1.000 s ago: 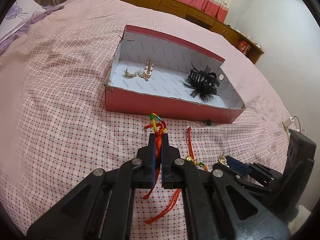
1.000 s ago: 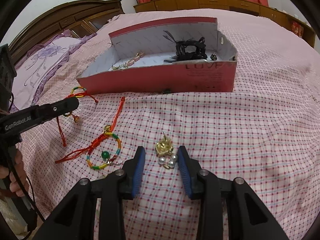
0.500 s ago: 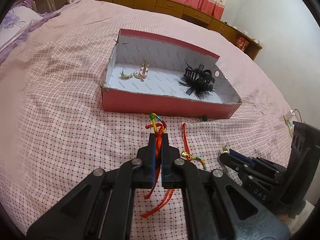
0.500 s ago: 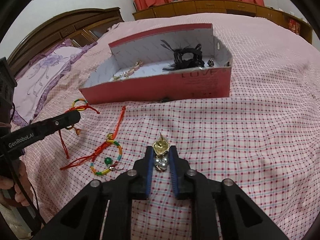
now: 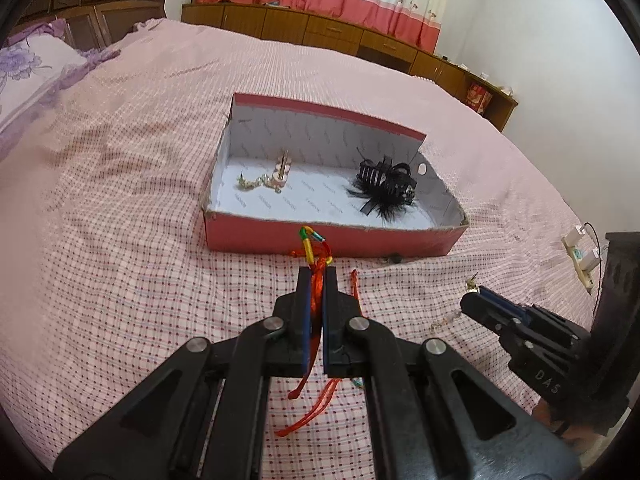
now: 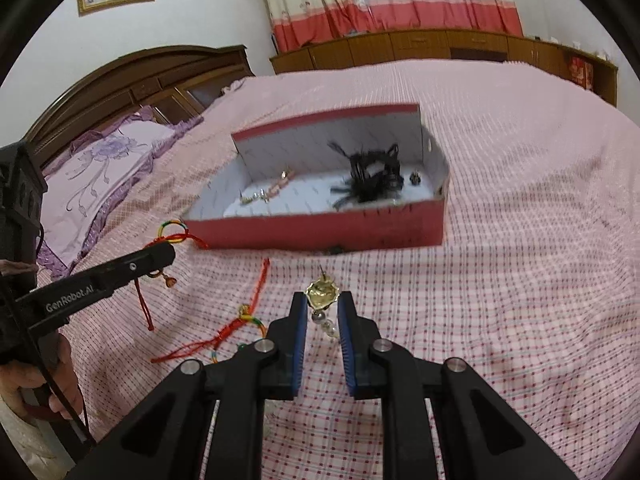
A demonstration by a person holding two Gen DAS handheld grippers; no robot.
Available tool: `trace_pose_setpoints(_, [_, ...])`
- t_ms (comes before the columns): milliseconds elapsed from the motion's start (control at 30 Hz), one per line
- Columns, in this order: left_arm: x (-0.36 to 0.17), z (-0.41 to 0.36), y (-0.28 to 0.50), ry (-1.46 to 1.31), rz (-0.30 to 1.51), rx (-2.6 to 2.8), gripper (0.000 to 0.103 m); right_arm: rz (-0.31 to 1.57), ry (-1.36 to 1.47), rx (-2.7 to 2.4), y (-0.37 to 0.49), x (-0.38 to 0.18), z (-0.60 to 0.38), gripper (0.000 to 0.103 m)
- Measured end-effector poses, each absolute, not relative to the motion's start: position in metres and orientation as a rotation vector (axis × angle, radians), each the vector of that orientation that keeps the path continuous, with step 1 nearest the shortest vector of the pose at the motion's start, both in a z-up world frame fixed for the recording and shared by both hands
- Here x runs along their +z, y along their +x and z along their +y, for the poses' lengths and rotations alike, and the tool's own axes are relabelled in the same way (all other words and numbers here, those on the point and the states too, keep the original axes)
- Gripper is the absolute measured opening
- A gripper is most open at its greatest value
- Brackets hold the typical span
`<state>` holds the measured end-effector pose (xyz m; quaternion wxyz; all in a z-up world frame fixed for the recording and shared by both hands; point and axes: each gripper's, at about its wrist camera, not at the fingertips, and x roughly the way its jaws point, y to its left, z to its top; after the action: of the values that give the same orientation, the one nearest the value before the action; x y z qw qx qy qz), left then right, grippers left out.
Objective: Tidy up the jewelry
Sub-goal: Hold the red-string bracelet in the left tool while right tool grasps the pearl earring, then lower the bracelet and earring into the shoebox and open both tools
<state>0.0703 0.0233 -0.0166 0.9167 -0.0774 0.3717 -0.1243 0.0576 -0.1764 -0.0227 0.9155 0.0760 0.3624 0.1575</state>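
My left gripper (image 5: 318,274) is shut on a red cord bracelet (image 5: 314,240) with a rainbow loop, lifted off the bed; its red tails hang below the jaws. My right gripper (image 6: 323,300) is shut on a gold earring (image 6: 322,294) with pearl drops, held above the bedspread. Ahead lies the open red box (image 5: 328,240) with white lining, holding a black feathered hair claw (image 5: 386,188) and a gold and pink earring set (image 5: 276,176). A second rainbow bracelet with red cord (image 6: 240,324) lies on the bed, left of my right gripper.
The pink checked bedspread (image 5: 120,240) stretches all around. A small dark piece (image 5: 396,257) lies just before the box front. A purple pillow (image 6: 104,164) and dark headboard stand at the left. A person's hand (image 6: 44,380) holds the left gripper's handle.
The right gripper closed on the gold earring and lifted it off the bed. The left gripper rose with the red bracelet still in its jaws.
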Motion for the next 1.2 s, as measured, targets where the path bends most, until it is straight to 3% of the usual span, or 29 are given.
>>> trace_pose_setpoints(567, [0.001, 0.018, 0.089, -0.118, 0.664, -0.250, 0.000, 0.600, 0.145, 0.325, 0.080, 0.019, -0.172, 0.017])
trace_pose_setpoints(1200, [0.011, 0.010, 0.128, -0.070, 0.515, -0.167, 0.000, 0.500, 0.142, 0.268, 0.130, 0.027, -0.181, 0.017])
